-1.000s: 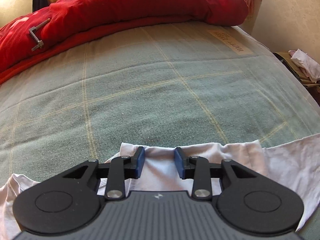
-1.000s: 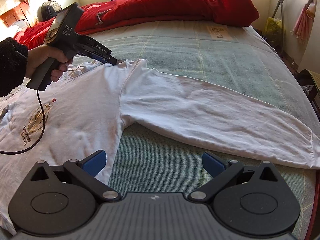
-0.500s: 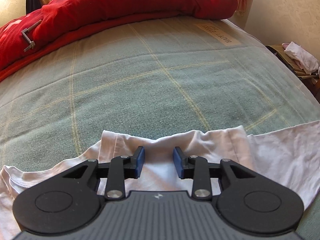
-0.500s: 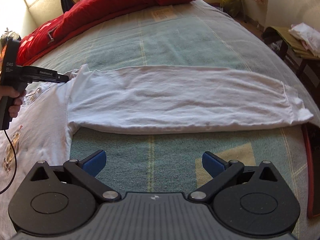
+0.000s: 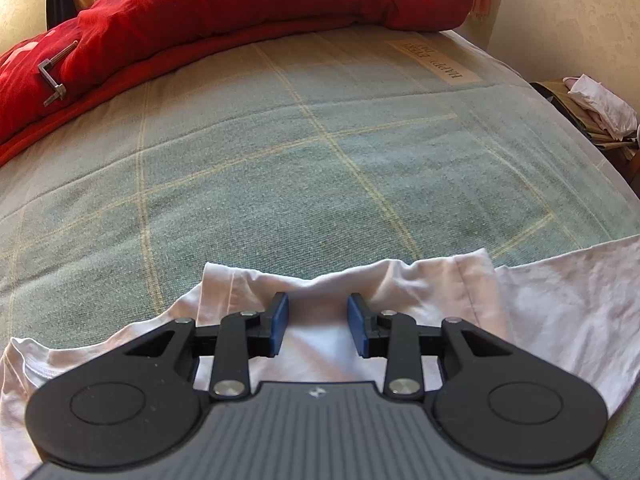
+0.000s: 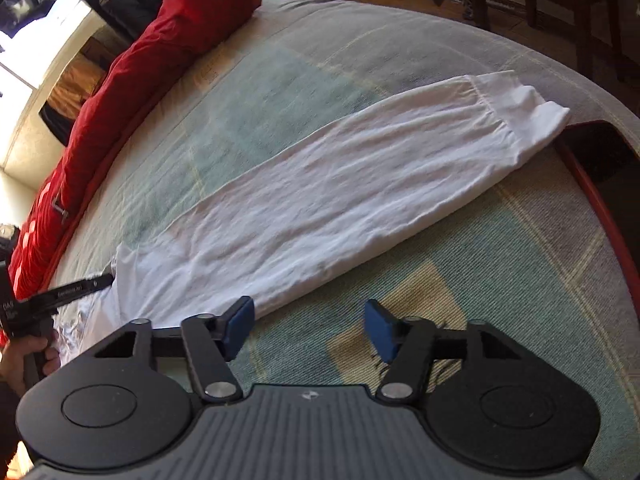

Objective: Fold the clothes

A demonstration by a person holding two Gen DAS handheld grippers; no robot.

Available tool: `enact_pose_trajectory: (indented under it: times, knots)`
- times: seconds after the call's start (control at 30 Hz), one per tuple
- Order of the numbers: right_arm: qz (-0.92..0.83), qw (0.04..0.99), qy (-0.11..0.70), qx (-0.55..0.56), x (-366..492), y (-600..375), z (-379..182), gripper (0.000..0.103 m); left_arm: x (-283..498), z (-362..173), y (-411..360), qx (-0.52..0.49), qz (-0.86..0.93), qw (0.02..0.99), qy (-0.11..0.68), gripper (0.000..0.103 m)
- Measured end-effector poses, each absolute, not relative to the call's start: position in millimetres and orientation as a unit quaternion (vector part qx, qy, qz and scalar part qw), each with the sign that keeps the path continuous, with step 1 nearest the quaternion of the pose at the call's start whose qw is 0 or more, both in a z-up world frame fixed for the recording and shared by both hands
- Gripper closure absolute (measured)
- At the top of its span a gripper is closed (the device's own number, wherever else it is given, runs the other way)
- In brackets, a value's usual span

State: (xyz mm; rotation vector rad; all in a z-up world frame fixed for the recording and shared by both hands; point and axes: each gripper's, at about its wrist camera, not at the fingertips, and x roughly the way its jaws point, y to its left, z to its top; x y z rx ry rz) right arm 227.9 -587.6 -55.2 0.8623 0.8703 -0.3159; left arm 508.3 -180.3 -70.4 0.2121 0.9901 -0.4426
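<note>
A white long-sleeved shirt (image 5: 540, 312) lies on a green plaid bedspread (image 5: 320, 160). My left gripper (image 5: 318, 312) sits at the shirt's upper edge, its blue pads part closed on a bunched ridge of white cloth. In the right wrist view the same left gripper (image 6: 106, 279) meets the shirt at the shoulder, with a hand (image 6: 24, 356) on its grip. The sleeve (image 6: 360, 184) stretches out flat towards its cuff (image 6: 536, 116) near the bed's edge. My right gripper (image 6: 308, 320) hovers just below the sleeve, its jaws closing with only bedspread between them.
A red duvet (image 5: 240, 8) is heaped along the far side of the bed, with a small metal bracket (image 5: 54, 76) lying on it. The bed's red rim (image 6: 592, 192) runs close to the cuff. Beyond it stand a wooden bench (image 6: 580, 8) and a pile of clothes (image 5: 600, 104).
My right gripper has rolled and travelled along the sleeve towards the cuff, and its jaws have narrowed. The left gripper has stayed on the bunched cloth at the shoulder.
</note>
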Motion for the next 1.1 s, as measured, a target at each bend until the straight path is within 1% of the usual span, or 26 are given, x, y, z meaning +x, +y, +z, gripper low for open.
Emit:
enact_pose_trajectory:
  times: [0.13,0.27,0.4,0.53,0.57,0.6,0.63,0.67,0.87,1.1]
  knots:
    - [-0.198,0.771,0.346,0.498,208,-630,-71,0.049,508,-71,-181,0.103,-0.209,0.851,0.47,0.069]
    - [-0.231,0.739,0.276,0.57,191,-658,-90,0.049,508,-71,-181,0.105,-0.21,0.851,0.469,0.069]
    - [-0.26,0.733,0.23,0.585,187,-677,-99,0.05,509,-72,-181,0.106,-0.211,0.85,0.47,0.068]
    - [-0.278,0.74,0.226,0.57,193,-684,-98,0.051,510,-72,-182,0.109,-0.211,0.85,0.47,0.068]
    - [-0.282,0.748,0.236,0.553,195,-683,-96,0.053,510,-72,-182,0.109,-0.211,0.85,0.47,0.068]
    - [-0.287,0.755,0.248,0.536,198,-682,-94,0.064,509,-72,-182,0.11,-0.211,0.851,0.469,0.068]
    - [-0.296,0.759,0.264,0.516,200,-681,-93,0.084,509,-72,-183,0.111,-0.211,0.851,0.468,0.068]
    - [-0.302,0.76,0.275,0.505,202,-681,-93,0.091,509,-72,-183,0.112,-0.211,0.851,0.467,0.068]
    - [-0.301,0.779,0.294,0.464,204,-678,-80,0.095,508,-72,-182,0.112,-0.211,0.853,0.465,0.067]
    - [-0.308,0.789,0.31,0.431,200,-672,-62,0.096,508,-72,-183,0.114,-0.208,0.853,0.465,0.066]
